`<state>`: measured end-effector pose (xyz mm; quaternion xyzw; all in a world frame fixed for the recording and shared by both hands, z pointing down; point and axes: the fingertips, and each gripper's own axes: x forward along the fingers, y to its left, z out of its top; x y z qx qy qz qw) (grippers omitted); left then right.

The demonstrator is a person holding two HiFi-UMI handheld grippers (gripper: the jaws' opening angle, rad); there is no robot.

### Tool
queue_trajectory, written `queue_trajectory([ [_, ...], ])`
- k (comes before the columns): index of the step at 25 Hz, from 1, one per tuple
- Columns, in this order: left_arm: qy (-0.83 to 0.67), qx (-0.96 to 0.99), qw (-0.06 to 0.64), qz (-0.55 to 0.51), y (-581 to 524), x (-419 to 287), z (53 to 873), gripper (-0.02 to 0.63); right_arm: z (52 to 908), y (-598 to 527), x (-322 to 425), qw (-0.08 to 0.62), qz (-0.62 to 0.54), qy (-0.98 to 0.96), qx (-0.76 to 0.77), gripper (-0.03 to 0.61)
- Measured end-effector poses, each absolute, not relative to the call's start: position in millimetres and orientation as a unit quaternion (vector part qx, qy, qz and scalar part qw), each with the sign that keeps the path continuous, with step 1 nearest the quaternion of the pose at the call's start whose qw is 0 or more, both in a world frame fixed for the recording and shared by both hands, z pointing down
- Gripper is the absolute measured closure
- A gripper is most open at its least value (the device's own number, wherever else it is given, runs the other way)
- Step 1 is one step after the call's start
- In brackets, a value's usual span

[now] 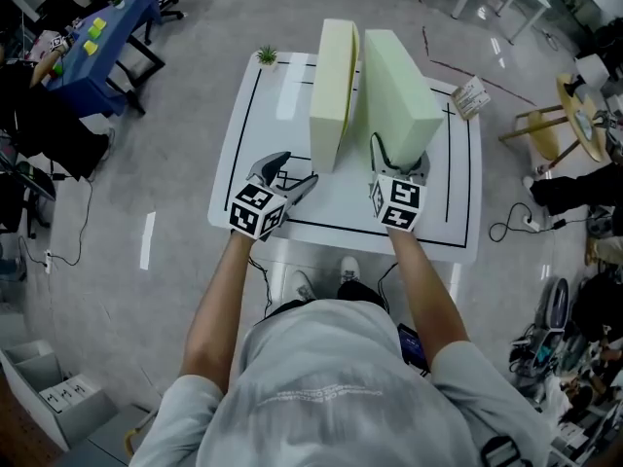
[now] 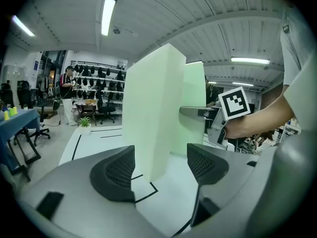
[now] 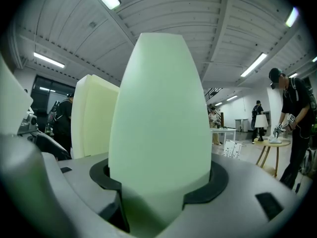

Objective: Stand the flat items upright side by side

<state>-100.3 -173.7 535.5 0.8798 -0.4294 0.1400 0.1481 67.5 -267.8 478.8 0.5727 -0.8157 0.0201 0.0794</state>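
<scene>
— Green slab (image 1: pixel 401 86) first: who's got it?
— The right gripper (image 1: pixel 399 159), at 5 o'clock on the table (image 1: pixel 292 105). Its fingers (image 3: pixel 218 182) are clamped on the slab's near end, low down, and the pads look sunk into the foam on both sides. Slab's on its long edge, running 6 to 12 o'clock.
— And the left gripper (image 1: pixel 292 173)?
— At 8 o'clock, empty. Fingers (image 2: pixel 116 170) are spread wide w/ nothing touched btwn them. They face the near end of the yellow slab (image 1: pixel 334 86), close but apart.
— Yellow one up too?
— Yep, on edge, just at 9 o'clock of the green one, approx parallel. A thin gap shows along the tops. At the base I can't tell if they touch.
— Anything further out?
— Small plant (image 1: pixel 266 56) at the 11 o'clock corner and a printed card (image 1: pixel 471 95) at the 2 o'clock corner, both well apart from the slabs.
— So which step?
— Last one, I'd say. Both flats are upright side by side, and the green one just needs letting go.
— Nxt move?
— Prob ease the right fingers open w/o nudging, then back straight out toward 6 o'clock. Foam looks light & tall, so a snagged pad could tip it into the yellow one. The left gripper could steady it if it wobbles.
</scene>
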Motion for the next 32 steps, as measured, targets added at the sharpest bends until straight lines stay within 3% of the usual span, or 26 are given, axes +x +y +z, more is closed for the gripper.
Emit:
queue_trajectory([
  [12,-0.431,0.877,0.157,0.143,-188,-102,541,0.270,503,-257,49,0.100,0.060,-0.853,0.509,0.221],
  [17,-0.424,0.881,0.151,0.142,-192,-93,539,0.270,515,-233,60,0.153,0.001,-0.893,0.424,0.216],
  [23,-0.421,0.884,0.142,0.142,-198,-92,534,0.270,532,-224,80,0.193,0.009,-0.913,0.359,0.218],
  [32,-0.412,0.889,0.122,0.157,-218,-80,527,0.270,532,-246,40,0.188,0.012,-0.929,0.318,0.225],
])
